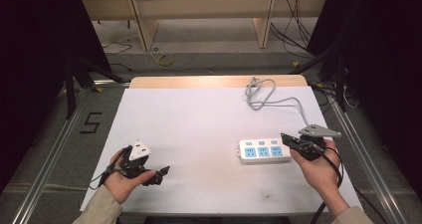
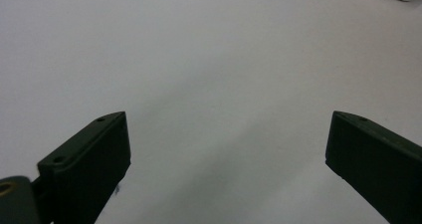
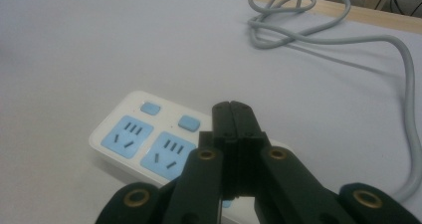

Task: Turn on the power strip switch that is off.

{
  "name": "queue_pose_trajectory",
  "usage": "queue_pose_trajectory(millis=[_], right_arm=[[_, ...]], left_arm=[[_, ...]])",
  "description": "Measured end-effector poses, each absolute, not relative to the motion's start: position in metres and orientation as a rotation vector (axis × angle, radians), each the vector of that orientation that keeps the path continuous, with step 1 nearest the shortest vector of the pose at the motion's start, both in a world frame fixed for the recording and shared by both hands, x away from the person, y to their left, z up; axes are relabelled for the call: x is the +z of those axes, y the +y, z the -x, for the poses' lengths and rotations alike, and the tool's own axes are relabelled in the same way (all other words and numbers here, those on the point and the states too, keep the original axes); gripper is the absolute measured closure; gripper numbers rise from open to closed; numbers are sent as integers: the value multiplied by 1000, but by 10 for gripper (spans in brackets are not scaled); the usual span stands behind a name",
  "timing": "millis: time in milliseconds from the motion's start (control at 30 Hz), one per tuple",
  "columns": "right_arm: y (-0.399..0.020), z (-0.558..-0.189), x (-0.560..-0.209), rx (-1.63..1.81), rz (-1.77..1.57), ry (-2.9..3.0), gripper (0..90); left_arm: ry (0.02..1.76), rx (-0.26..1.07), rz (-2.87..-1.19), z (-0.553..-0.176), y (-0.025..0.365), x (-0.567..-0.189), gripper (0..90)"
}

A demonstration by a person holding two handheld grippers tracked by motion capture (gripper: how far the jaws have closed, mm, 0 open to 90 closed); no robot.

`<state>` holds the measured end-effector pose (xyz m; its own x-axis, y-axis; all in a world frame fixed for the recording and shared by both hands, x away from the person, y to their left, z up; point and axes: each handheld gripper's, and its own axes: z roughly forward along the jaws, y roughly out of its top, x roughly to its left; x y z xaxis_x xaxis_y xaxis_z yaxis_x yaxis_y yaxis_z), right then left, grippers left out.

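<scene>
Left and middle tabletop bare — free passage; power strip near right, its grey cable looped far right — both obstruct.

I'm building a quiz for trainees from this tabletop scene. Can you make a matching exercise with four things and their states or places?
Things:
1. left gripper
2. right gripper
3. power strip
4. grey cable

States or places:
A. looped near the table's far edge
B. jaws closed together, nothing between them
C. white with blue sockets, lying flat on the white sheet
D. jaws spread wide over bare white sheet

Pairs: 1-D, 2-B, 3-C, 4-A
</scene>
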<state>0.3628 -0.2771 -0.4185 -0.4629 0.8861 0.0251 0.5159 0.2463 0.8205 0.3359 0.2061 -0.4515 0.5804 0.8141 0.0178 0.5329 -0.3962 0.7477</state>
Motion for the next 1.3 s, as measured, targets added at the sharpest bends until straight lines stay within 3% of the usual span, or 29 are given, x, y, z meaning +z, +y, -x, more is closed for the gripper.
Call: queue_pose_trajectory(millis=[1300], right_arm=[[-268, -377, -422, 1086, -1283, 2112, 900]], left_arm=[[1066, 500, -2099, -336, 206, -451, 34]])
